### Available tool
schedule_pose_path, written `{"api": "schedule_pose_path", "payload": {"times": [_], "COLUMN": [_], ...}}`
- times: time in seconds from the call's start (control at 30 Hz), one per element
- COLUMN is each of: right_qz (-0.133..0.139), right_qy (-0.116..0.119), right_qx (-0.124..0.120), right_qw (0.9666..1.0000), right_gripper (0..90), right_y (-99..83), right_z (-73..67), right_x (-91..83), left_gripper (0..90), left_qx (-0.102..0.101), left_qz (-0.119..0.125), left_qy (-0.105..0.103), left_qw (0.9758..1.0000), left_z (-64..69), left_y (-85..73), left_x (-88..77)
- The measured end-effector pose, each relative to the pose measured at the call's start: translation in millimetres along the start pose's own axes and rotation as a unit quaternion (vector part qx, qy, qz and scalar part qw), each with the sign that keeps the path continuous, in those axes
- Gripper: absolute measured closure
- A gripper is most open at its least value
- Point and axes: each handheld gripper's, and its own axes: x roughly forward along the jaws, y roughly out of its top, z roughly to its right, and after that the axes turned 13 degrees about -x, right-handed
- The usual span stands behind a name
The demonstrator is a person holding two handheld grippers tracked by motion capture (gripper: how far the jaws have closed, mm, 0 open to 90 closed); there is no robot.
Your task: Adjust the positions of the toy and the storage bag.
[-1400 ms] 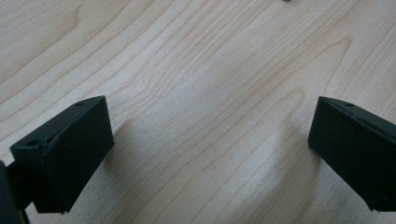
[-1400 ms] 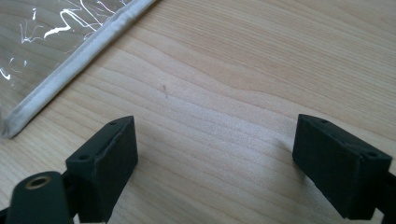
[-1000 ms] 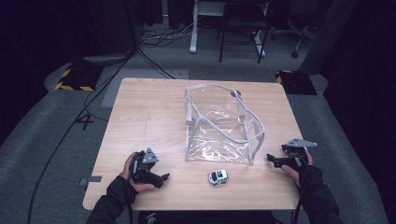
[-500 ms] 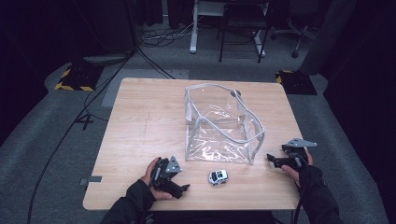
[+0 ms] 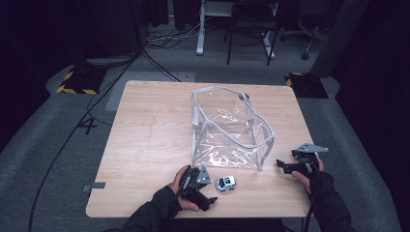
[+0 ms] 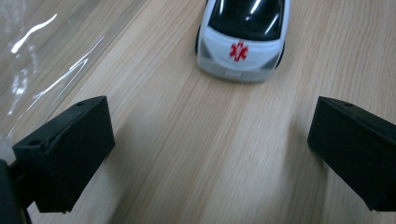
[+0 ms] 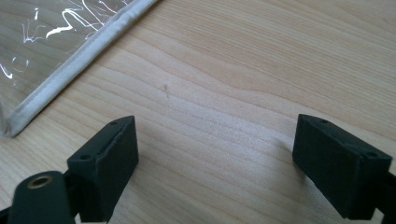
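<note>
Toy car: white, with a red medical star on its hood, standing on its wheels on the table near the front edge, in front of the clear bag.
Left gripper: held low over the table just left of the toy car; jaws spread wide, nothing between them.
Left gripper view: the toy car lies ahead of the open jaws, its hood facing the camera, apart from both jaws; bare wood lies between them.
Left hand: wrapped around the gripper body, dark sleeve coming in from the bottom edge.
Right gripper: near the table's right edge, just right of the bag's front corner; jaws spread, holding nothing.
Right gripper view: bare wood between the jaws; the bag's white seam runs slantwise at the upper left, apart from the jaws.
Right hand: grips the tool; whether it rests on the table I cannot tell.
Clear bag: see-through plastic with white edging, standing open at the table's middle, just behind the toy car.
Table: light wood, square.
Floor: grey carpet with cables trailing at the left.
</note>
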Motion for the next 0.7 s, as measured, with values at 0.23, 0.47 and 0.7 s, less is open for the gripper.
{"api": "schedule_pose_path", "payload": {"times": [0.23,0.47,0.7], "right_qz": [0.0,0.0,0.0], "right_qy": [0.0,0.0,0.0], "right_qx": [0.0,0.0,0.0], "right_qw": [1.0,1.0,1.0], "right_gripper": [14.6,14.6,14.7], "right_y": [0.0,0.0,0.0], "right_z": [0.0,0.0,0.0], "right_x": [0.0,0.1,0.0], "left_gripper": [1.2,10.2,28.4], "left_qx": [0.022,0.028,0.017], "left_qz": [-0.009,-0.001,0.022], "left_qy": [-0.009,-0.015,-0.014], "left_qw": [0.9997,0.9995,0.9995], "left_z": [9.1,14.2,11.7], "left_y": [17.8,26.7,25.4], "left_x": [15.4,22.2,19.6]}}
